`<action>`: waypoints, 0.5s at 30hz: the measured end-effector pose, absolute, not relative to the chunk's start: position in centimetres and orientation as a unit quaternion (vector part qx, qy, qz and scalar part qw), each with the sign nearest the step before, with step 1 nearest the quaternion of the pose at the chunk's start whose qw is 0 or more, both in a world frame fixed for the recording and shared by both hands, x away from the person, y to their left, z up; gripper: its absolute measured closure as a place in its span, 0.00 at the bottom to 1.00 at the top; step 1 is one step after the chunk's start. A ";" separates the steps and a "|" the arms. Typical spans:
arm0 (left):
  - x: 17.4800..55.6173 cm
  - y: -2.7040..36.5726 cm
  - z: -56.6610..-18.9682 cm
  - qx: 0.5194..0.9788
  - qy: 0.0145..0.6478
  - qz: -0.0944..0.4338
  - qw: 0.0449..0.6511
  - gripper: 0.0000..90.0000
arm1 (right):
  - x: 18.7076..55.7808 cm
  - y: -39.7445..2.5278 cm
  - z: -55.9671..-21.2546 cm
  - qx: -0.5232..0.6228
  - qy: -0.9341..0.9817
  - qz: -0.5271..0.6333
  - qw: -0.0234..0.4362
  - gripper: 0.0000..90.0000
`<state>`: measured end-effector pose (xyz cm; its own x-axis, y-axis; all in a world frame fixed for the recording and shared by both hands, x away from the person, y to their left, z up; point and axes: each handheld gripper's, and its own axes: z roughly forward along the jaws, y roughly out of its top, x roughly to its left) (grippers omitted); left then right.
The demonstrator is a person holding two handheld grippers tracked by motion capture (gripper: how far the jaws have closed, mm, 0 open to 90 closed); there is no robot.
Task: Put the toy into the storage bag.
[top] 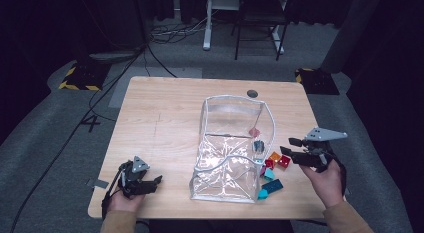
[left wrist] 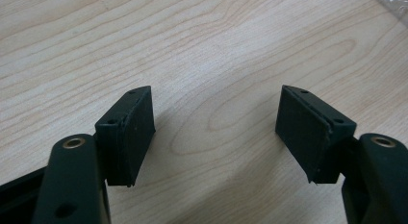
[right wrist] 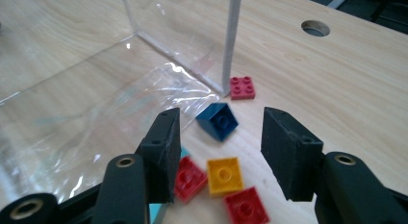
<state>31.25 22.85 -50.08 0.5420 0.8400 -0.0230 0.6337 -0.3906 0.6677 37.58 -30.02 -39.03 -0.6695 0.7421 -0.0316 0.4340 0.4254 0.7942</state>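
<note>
**Right gripper is hovering open above the loose bricks beside the clear bag**

The right gripper (right wrist: 219, 152) is hanging over a small group of toy bricks on the wooden table (top: 160, 123). Its two black jaws are standing wide apart and are holding nothing. In the right gripper view, a yellow brick (right wrist: 224, 175) is lying between the jaws, lower down on the table. A red brick (right wrist: 188, 178) is lying just beside it, partly behind one jaw, and a second red brick (right wrist: 247, 207) is lying near the bottom edge. A dark blue brick (right wrist: 218, 120) is sitting tilted a little farther away, close to the edge of the transparent plastic bag (right wrist: 96, 113). A pink brick (right wrist: 242, 87) is lying flat at the corner of the bag's standing wall, touching it or almost touching; I cannot tell which.

In the high view, the bag (top: 227, 163) is lying near the middle of the table with its far end standing up, and the bricks are lying along its right side.

The left gripper (top: 142, 182) is resting near the front left corner of the table, well apart from the bag. In the left gripper view its jaws are also standing wide open, with only bare wood between them.
</note>
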 end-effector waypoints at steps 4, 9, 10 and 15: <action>30.9 23.4 -50.6 0.815 0.436 0.169 0.341 0.32 | 39.8 -29.7 -39.2 0.362 0.823 0.396 0.184 0.54; 30.9 23.5 -50.6 0.817 0.433 0.167 0.342 0.32 | 42.3 -29.5 -39.7 0.370 0.823 0.400 0.162 0.54; 30.9 23.5 -50.6 0.817 0.433 0.166 0.342 0.32 | 42.7 -29.4 -39.8 0.371 0.824 0.398 0.160 0.54; 30.9 23.5 -50.6 0.817 0.433 0.167 0.343 0.32 | 45.1 -29.1 -40.7 0.386 0.821 0.391 0.154 0.54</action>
